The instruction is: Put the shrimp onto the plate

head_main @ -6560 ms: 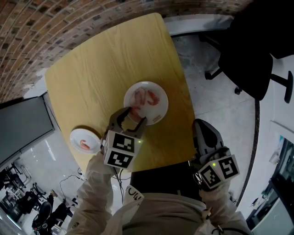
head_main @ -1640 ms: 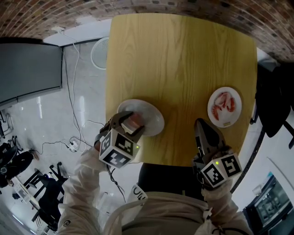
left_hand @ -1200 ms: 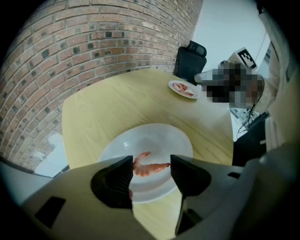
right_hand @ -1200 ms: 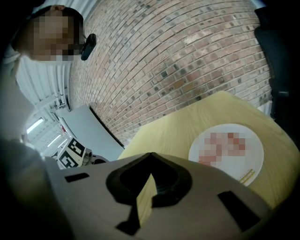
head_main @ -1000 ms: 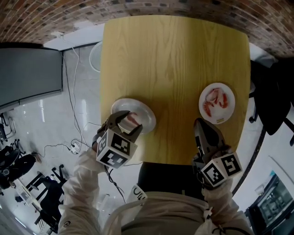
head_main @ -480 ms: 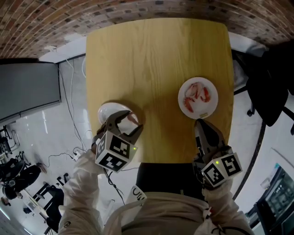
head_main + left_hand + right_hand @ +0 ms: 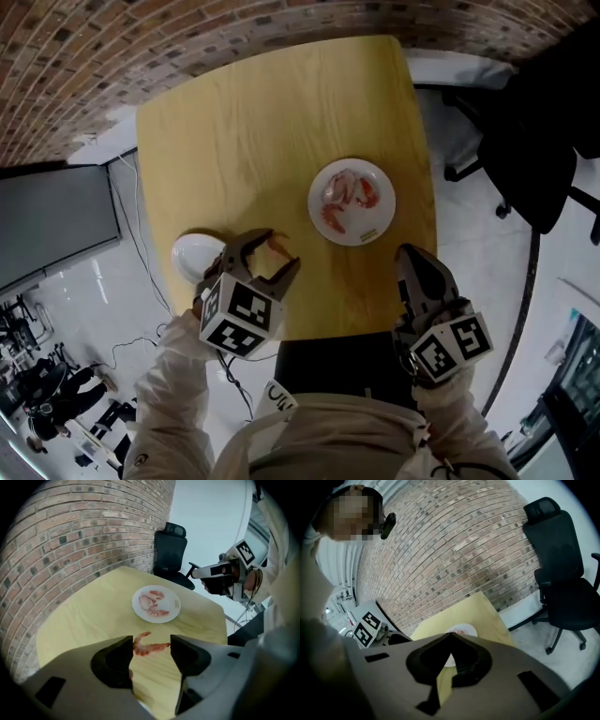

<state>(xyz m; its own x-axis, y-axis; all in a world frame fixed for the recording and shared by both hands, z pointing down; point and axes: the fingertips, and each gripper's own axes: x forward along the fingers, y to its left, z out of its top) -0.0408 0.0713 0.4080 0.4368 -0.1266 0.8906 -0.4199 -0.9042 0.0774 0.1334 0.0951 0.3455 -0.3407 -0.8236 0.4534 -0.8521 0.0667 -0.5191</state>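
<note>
Pinches a single shrimp crosswise between the fingers of the left gripper, one end against each fingertip, with the fingers standing fairly wide around it. Holds it in the air over bare wood of the table, close to the front edge. Places it between a small white dish at the table's left front edge and the plate nearer the right edge, well apart from the plate. Has other shrimp lying on that plate, pink and curled, bunched toward its middle. Presses the fingers of the right gripper together, tip against tip. Holds that gripper above the table's front right corner, near the plate's rim but not touching it. Takes in a black office chair on the floor beyond the table's right side and a brick wall along its far edge.
</note>
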